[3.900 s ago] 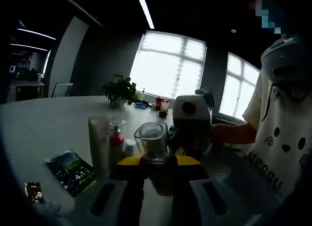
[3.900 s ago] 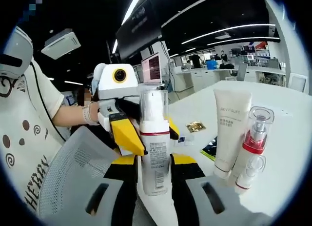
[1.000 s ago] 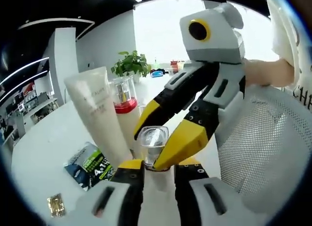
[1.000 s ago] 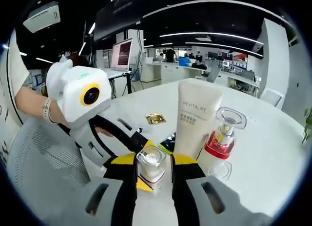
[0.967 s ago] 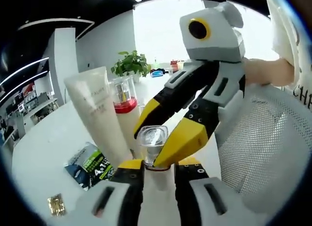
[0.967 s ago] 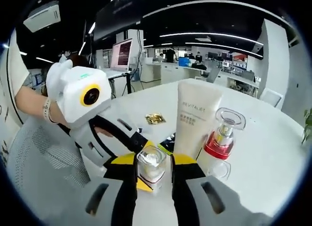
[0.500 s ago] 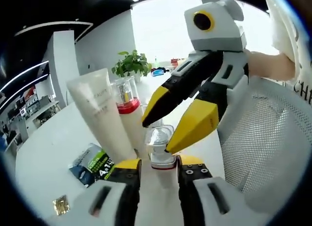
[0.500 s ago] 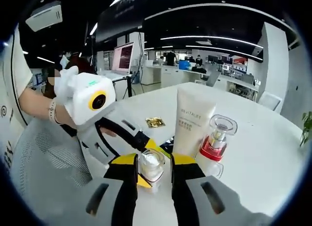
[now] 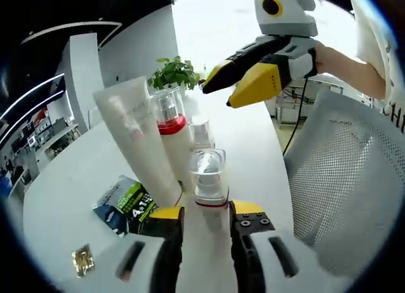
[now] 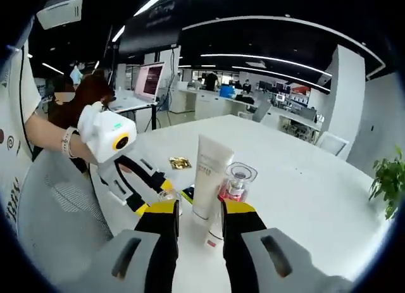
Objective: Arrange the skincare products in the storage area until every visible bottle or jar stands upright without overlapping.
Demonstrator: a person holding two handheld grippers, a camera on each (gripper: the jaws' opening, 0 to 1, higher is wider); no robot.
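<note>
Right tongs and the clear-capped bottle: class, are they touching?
Apart. The left gripper view shows the right tongs raised well above the clear-capped bottle, with open table between.

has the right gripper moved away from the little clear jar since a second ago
Yes. In the left gripper view the right gripper now hangs open, lifted up and back from the jar, which stands beside the white tube.
</note>
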